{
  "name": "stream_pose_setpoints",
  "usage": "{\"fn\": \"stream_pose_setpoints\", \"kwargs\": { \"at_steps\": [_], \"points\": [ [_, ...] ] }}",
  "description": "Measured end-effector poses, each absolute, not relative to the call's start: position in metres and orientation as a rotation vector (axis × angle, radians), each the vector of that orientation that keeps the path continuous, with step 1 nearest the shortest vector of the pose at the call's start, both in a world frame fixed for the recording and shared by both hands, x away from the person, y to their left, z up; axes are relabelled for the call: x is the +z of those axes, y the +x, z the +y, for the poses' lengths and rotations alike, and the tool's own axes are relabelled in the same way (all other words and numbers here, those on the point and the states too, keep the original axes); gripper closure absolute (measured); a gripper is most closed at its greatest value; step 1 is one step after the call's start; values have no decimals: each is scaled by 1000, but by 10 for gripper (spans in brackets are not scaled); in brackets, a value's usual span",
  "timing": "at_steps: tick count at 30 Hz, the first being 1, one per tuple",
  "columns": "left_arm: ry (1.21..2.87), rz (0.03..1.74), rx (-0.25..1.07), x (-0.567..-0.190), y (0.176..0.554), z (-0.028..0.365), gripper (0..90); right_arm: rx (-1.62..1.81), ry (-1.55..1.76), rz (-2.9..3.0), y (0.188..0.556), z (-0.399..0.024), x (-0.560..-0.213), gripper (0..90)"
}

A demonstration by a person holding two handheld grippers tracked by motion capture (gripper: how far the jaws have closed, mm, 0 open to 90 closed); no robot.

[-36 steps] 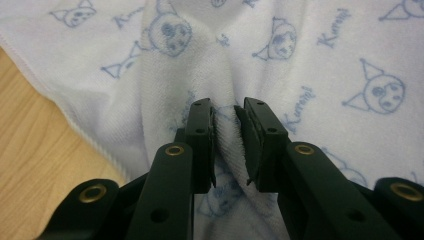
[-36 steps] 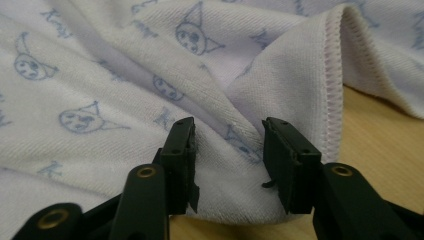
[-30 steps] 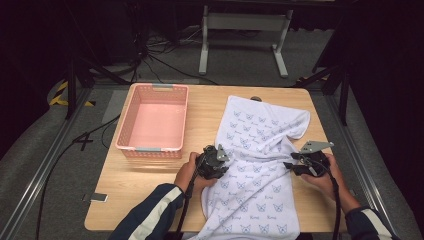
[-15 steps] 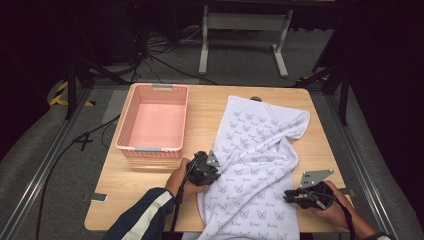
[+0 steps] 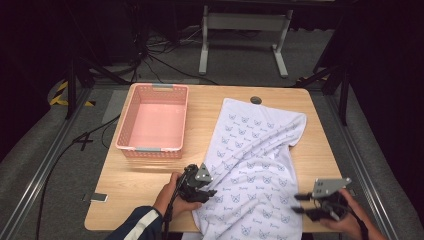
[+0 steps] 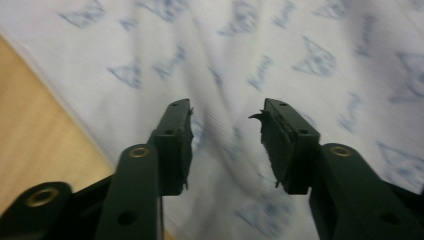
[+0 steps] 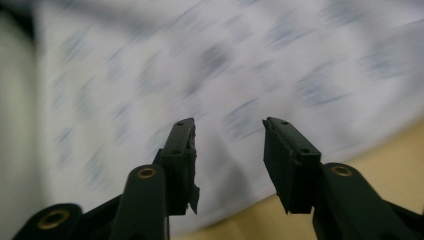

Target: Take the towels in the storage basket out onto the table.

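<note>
Cloth, white and soft with a pale blue butterfly print, lies spread over the right half of the light wooden table, running from about the 12 o'clock side, near a small dark round cap in the table top, down to the near edge at 6 o'clock, where it hangs a little over. Its far right corner is folded, and long wrinkles go across the middle.

At about 7 o'clock of the cloth, the left gripper is in the person's hand, whose sleeve is dark with a white stripe. The gripper lies right at the left border of the cloth. In the left gripper view its black jaws stand apart above the printed cloth, with a strip of bare wood at 9 o'clock. The jaws have just been opening, and the fabric is under the gap, not pinched by the pads.

The right gripper is at about 4 o'clock of the cloth, just beside its right border, with a grey plate on top. In the right gripper view, which is blurred, its jaws have also just been opening; they are apart and grasp nothing, and the cloth lies beyond them.

At 10 o'clock on the table stands a pink plastic basket with lattice walls, well apart from the cloth.
</note>
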State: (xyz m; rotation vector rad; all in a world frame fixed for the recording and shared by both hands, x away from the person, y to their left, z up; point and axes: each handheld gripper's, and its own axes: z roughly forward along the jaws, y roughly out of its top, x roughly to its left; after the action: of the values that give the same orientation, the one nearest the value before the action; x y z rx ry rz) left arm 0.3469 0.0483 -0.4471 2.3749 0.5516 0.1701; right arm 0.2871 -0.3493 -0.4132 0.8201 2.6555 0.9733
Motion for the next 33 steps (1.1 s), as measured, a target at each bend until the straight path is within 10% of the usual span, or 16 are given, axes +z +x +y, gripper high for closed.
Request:
{"fn": "stream_pose_setpoints", "kwargs": {
  "at_steps": [11,33],
  "points": [
    [2371,528,144,-461,370,31,504,865,1032,2358,418,-334,-431,551],
    [2387,362,-26,-458,317,6,432,657,1389,2347,381,-429,-437,542]
  ]
}}
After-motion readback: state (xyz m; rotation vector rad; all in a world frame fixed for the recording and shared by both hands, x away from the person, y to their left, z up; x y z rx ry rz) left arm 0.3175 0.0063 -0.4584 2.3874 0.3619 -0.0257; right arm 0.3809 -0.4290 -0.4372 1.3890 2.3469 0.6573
